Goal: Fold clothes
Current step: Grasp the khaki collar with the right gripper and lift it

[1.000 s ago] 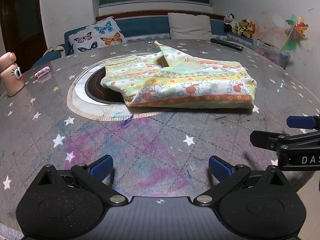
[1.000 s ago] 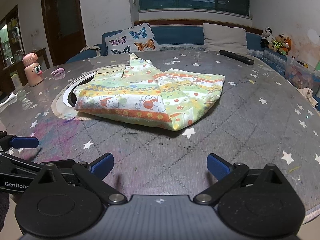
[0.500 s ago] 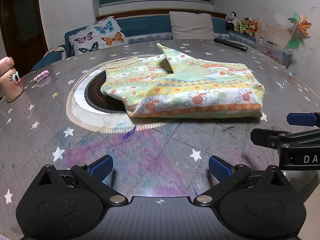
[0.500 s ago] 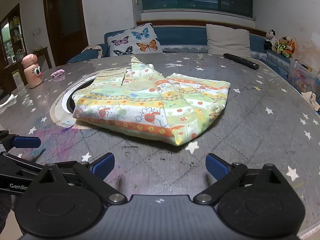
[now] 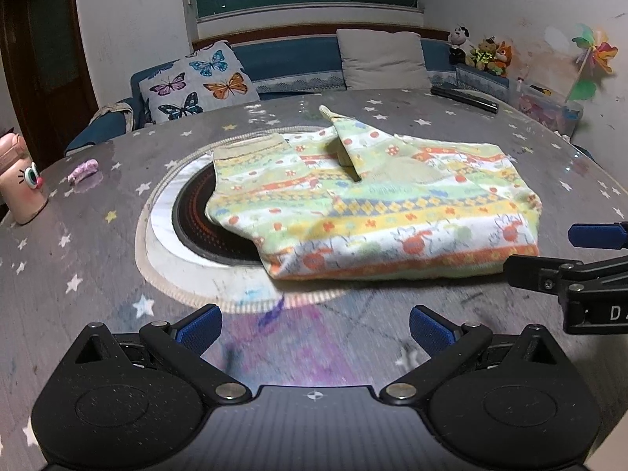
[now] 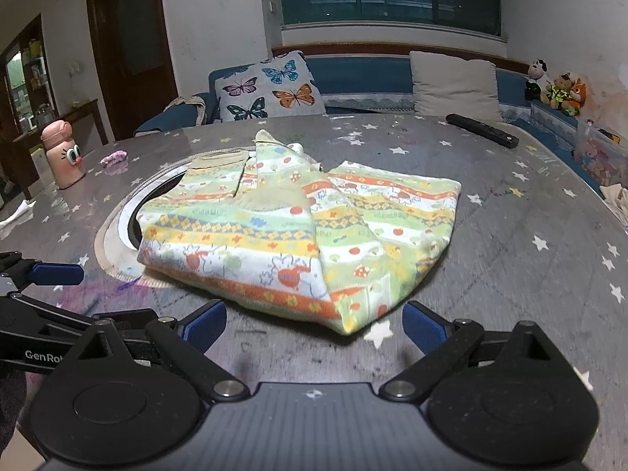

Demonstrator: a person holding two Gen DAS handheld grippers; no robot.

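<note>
A partly folded child's garment (image 5: 376, 212) (image 6: 298, 227) in green, yellow and orange stripes lies on the round grey star-patterned table (image 5: 98, 243) (image 6: 530, 259), partly over a black hob ring. My left gripper (image 5: 314, 327) is open, low over the table just short of the garment's near hem. My right gripper (image 6: 314, 324) is open too, its blue pads either side of the garment's near corner without touching it. Each gripper shows at the edge of the other's view: the right gripper (image 5: 588, 259) and the left gripper (image 6: 39, 282).
A pink cartoon bottle (image 5: 19, 184) (image 6: 62, 155) and a small pink scrap (image 6: 114, 157) sit at the table's left. A black remote (image 6: 482, 130) lies far right. Behind are a blue sofa, a butterfly cushion (image 6: 271, 92) and plush toys (image 6: 557, 88).
Both grippers have moved forward towards the garment, which now looks larger and nearer. Both stay open. The garment itself has not shifted.
</note>
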